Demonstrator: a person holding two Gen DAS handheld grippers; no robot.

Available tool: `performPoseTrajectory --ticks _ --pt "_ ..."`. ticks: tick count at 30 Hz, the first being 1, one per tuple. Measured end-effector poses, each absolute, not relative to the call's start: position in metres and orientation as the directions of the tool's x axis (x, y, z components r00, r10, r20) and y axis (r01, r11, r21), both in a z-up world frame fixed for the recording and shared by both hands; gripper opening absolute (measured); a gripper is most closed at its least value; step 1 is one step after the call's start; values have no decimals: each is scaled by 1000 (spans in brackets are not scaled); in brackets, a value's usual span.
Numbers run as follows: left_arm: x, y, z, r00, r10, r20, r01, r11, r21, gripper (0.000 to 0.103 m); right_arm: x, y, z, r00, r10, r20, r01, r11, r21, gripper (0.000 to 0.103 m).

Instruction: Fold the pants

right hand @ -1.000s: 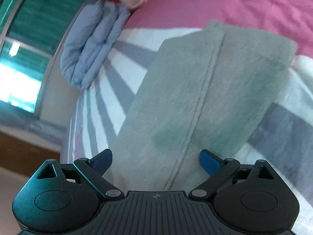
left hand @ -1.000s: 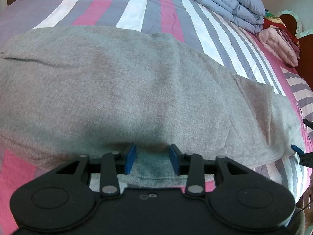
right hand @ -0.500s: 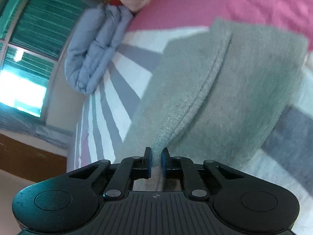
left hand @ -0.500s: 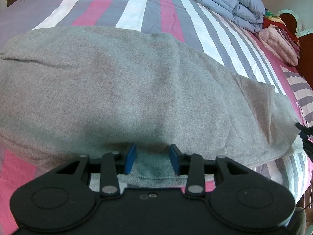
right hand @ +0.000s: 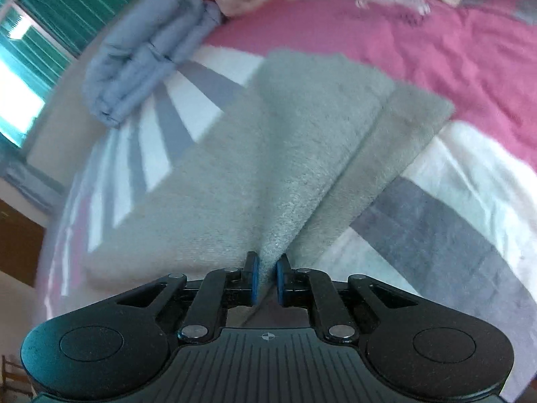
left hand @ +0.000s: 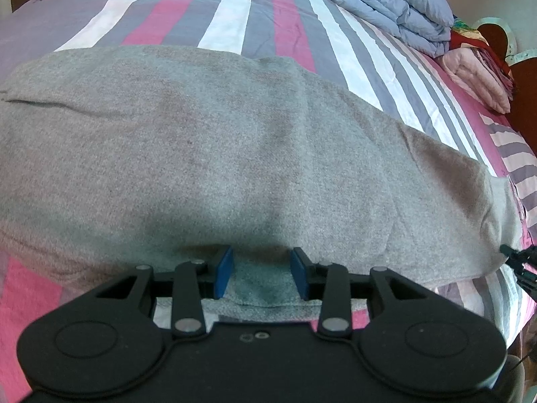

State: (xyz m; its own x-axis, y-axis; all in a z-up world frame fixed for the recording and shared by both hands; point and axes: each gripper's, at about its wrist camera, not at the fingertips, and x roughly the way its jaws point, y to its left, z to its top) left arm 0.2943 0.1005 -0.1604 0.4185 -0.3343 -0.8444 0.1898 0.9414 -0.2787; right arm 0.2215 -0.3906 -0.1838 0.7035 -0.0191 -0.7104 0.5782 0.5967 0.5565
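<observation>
Left wrist view: we see the grey pants (left hand: 235, 154) spread across the striped bedsheet (left hand: 268, 10), lying long and mostly flat, with a shallow crease at far left. The left gripper (left hand: 261, 273) stands part open, its blue pads either side of the near hem; cloth lies between them but is not pinched. A folded blue quilt (left hand: 386, 3) and pink bedding (left hand: 476, 77) sit well apart at the far corner. The tip of the right gripper (left hand: 517, 260) shows at the cloth's right end.

Right wrist view: the right gripper (right hand: 266, 277) has its jaws nearly together, clamped on a raised ridge of the pants (right hand: 302, 141), which lift into a tent from the sheet (right hand: 470, 77).

Our judgement: early stage. One end is gripped and lifted; the left has yet to close. No cross fold is made; the fold-over and smoothing remain
</observation>
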Motion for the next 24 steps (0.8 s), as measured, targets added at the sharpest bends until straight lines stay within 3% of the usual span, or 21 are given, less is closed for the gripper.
performPoseTrajectory --ticks 3,5,6,18,19,20,21,22,24 --pt "293 100 -161 421 -331 -845 187 943 -276 29 220 -395 -177 735 -9 -678 565 560 606 27" --pt "293 99 -160 420 -330 -845 188 943 -275 29 214 -399 -168 753 -32 -657 554 569 608 66" --pt "293 99 -160 419 -331 -846 188 943 -276 29 210 -402 -165 757 -53 -652 559 569 603 71" --pt "295 95 -159 417 -320 -851 186 946 -265 29 201 -474 -178 736 -140 -662 656 387 648 71" --pt "295 95 -159 416 -319 -851 185 946 -265 29 200 -477 -177 741 -146 -656 653 384 653 66" --pt "296 95 -159 416 -319 -852 184 947 -265 29 203 -479 -175 746 -157 -647 650 384 656 55" --pt "296 95 -159 416 -319 -851 181 947 -266 29 205 -480 -172 746 -157 -647 648 393 652 25" --pt "296 95 -159 417 -319 -851 180 947 -267 29 205 -481 -170 737 -159 -657 659 390 644 17" --pt "296 95 -160 417 -318 -852 183 947 -264 30 200 -481 -169 722 -178 -669 678 374 632 17"
